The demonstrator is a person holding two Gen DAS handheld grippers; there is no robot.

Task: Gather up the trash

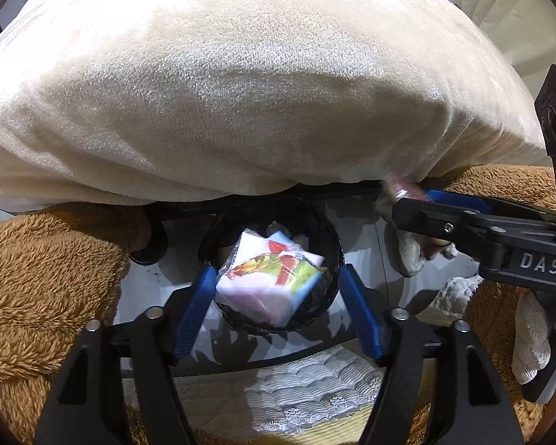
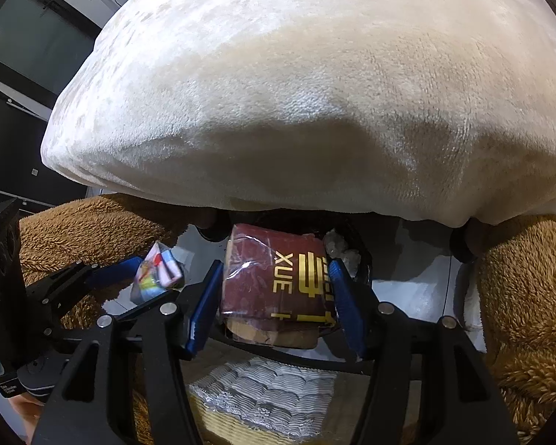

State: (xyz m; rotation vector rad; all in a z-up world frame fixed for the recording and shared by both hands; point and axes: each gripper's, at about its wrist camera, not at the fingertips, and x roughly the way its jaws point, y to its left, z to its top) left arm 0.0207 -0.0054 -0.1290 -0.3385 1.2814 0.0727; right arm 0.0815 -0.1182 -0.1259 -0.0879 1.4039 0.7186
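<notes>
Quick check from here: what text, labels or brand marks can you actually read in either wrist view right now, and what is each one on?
"DAS": white letters on the body of the right tongs, seen from the left wrist view.
"XUE": gold letters on the dark red packet, right wrist view.
Large gold characters beside "XUE" on the dark red packet: partly hidden, not readable.
Small white label on the left tongs body: too small to read.
Colourful wrapper: pictures only, no legible words.

Both of your wrist cameras look steeply down, very near, over the black bin [image 1: 330,244]; both views share the cream blanket [image 1: 241,92] behind it.
</notes>
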